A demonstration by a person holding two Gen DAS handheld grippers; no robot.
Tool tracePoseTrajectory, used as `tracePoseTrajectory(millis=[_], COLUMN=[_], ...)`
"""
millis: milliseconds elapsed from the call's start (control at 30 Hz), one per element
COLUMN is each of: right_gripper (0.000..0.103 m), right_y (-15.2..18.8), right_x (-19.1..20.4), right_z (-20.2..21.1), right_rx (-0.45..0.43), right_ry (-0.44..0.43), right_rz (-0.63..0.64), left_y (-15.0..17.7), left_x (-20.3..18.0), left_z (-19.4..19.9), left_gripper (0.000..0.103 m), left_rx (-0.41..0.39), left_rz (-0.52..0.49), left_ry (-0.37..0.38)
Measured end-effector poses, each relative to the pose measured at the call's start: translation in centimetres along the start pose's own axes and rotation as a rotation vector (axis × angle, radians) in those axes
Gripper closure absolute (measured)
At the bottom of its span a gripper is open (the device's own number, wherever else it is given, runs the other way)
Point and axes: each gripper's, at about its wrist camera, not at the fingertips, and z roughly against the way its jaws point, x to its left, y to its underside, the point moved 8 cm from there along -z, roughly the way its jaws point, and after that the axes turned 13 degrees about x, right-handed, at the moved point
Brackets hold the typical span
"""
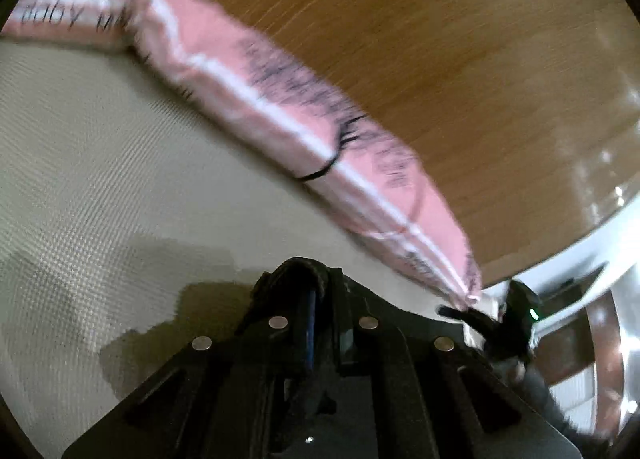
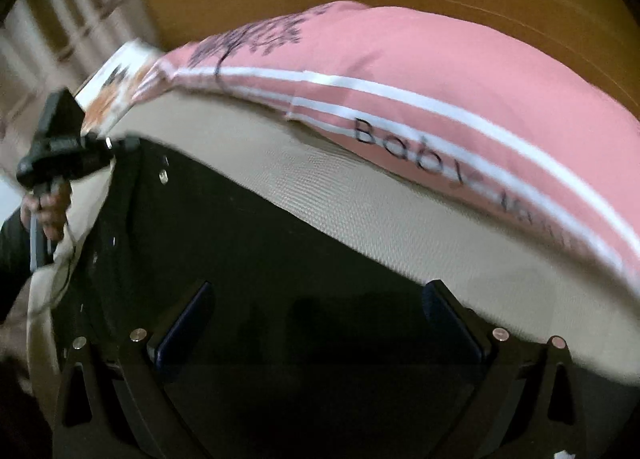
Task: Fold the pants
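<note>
The pants are black and lie on a beige mat; in the right wrist view they (image 2: 260, 251) fill the lower middle, spread flat. My right gripper (image 2: 316, 319) is open, its fingers wide apart just above the black cloth. In the left wrist view my left gripper (image 1: 314, 291) is shut on a bunched bit of black pants cloth (image 1: 300, 267) over the beige mat (image 1: 100, 159). The left gripper also shows in the right wrist view (image 2: 60, 155), at the far left edge of the pants.
A pink pillow with white stripes and black lettering (image 1: 280, 107) lies along the mat's far edge; it also shows in the right wrist view (image 2: 440, 71). Behind it is a wooden board (image 1: 440, 39). The right gripper's body shows at the lower right of the left wrist view (image 1: 516, 319).
</note>
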Motion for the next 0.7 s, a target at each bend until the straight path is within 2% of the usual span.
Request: tracePoseTrajectory(millis=[67, 133, 200, 333, 367, 433, 500, 567, 700], right_gripper=[0.003, 0.005, 0.008, 0.018, 0.025, 0.034, 0.036, 0.045, 0.062], right_y=[-0.9, -1.8, -2.6, -3.7, -3.8, -3.7, -3.0, -2.3, -0.3], right_x=[-0.1, 0.1, 0.2, 1.5, 1.6, 1.6, 1.3, 0.5, -2.4], right_z=[0.0, -0.3, -1.0, -2.5, -3.0, -4.0, -4.7, -5.4, -5.6], right_rx=[0.043, 0.121, 0.201, 0.328, 0.353, 0.403, 0.446, 0.47, 0.5], right_ry=[-0.04, -0.126, -0.172, -0.288, -0.303, -0.312, -0.329, -0.317, -0.293], right_rz=[0.068, 0.15, 0.22, 0.333, 0.348, 0.379, 0.393, 0.403, 0.347], left_y=[0.3, 0.8, 1.2, 1.9, 2.1, 2.3, 2.5, 2.5, 2.5], left_x=[-1.5, -2.9, -3.8, -5.0, -5.3, -5.5, -5.5, -5.1, -4.7], left_z=[1.0, 2.1, 2.8, 3.7, 3.9, 4.4, 4.4, 4.1, 3.8], left_gripper=[0.097, 0.097, 0.097, 0.097, 0.097, 0.097, 0.097, 0.097, 0.097], left_rx=[-0.012, -0.032, -0.049, -0.079, -0.084, -0.092, -0.092, -0.088, -0.082], left_rz=[-0.044, -0.083, -0.103, -0.114, -0.119, -0.135, -0.135, -0.123, -0.103], left_ry=[0.017, 0.028, 0.03, 0.034, 0.037, 0.017, 0.005, -0.009, -0.043])
